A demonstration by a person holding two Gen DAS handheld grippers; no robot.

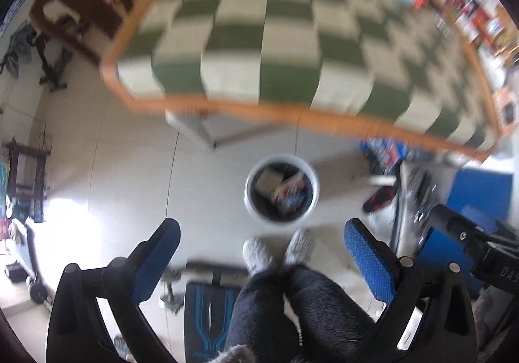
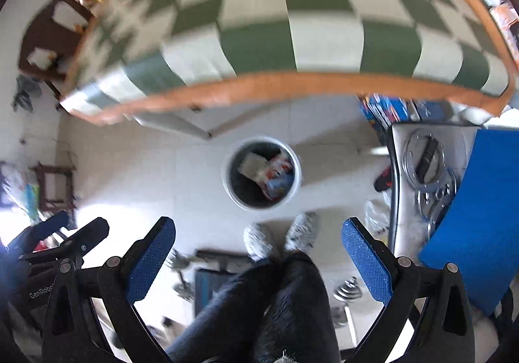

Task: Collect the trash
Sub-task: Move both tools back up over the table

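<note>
A white round trash bin point(image 1: 281, 189) stands on the floor in front of the table, below both grippers. It holds crumpled wrappers and paper point(image 1: 285, 191). It also shows in the right wrist view point(image 2: 261, 172) with the same trash point(image 2: 269, 173) inside. My left gripper point(image 1: 261, 244) is open and empty, held high above the floor. My right gripper point(image 2: 258, 239) is open and empty too, at a similar height. The right gripper's body shows at the right edge of the left wrist view point(image 1: 480, 243).
A table with a green-and-white checked cloth and an orange rim point(image 1: 292, 113) point(image 2: 292, 84) fills the top. The person's legs and grey slippers point(image 1: 275, 252) point(image 2: 279, 238) stand beside the bin. A blue panel point(image 2: 480, 200), metal discs point(image 2: 428, 168) and shelves of goods point(image 1: 480, 19) are on the right.
</note>
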